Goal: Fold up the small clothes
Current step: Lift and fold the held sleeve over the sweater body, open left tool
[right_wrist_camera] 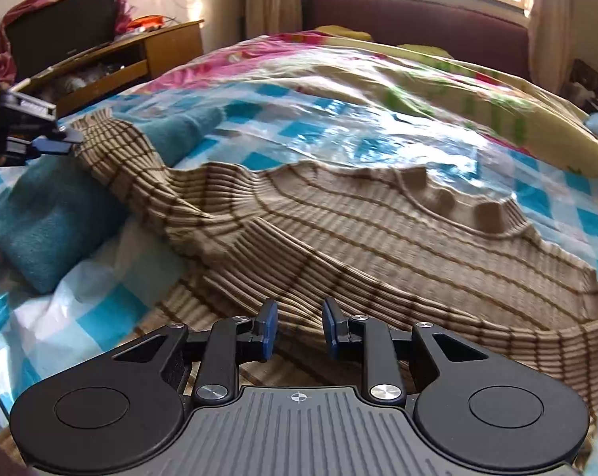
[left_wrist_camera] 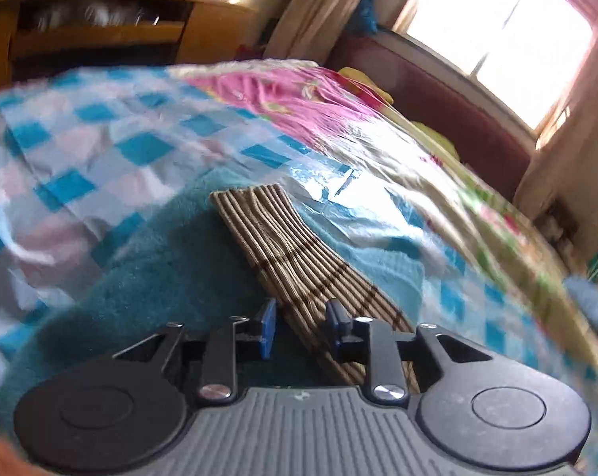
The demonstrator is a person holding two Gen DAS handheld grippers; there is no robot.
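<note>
A tan ribbed sweater with brown stripes [right_wrist_camera: 378, 238] lies spread on the bed. Its sleeve [right_wrist_camera: 112, 150] stretches left over a folded teal towel [right_wrist_camera: 49, 218]. In the left wrist view the sleeve [left_wrist_camera: 283, 246] runs over the teal towel [left_wrist_camera: 160, 269] and between the jaws of my left gripper [left_wrist_camera: 301, 327], which stand open around it. The left gripper also shows in the right wrist view [right_wrist_camera: 57, 142] at the sleeve's cuff. My right gripper [right_wrist_camera: 297, 329] is open, low over the sweater's hem, holding nothing.
The bed has a blue-checked sheet under clear plastic [right_wrist_camera: 338, 119] and a floral quilt [right_wrist_camera: 378, 59] beyond. A wooden cabinet [right_wrist_camera: 140, 55] stands at left, a maroon headboard [right_wrist_camera: 418, 20] and window behind.
</note>
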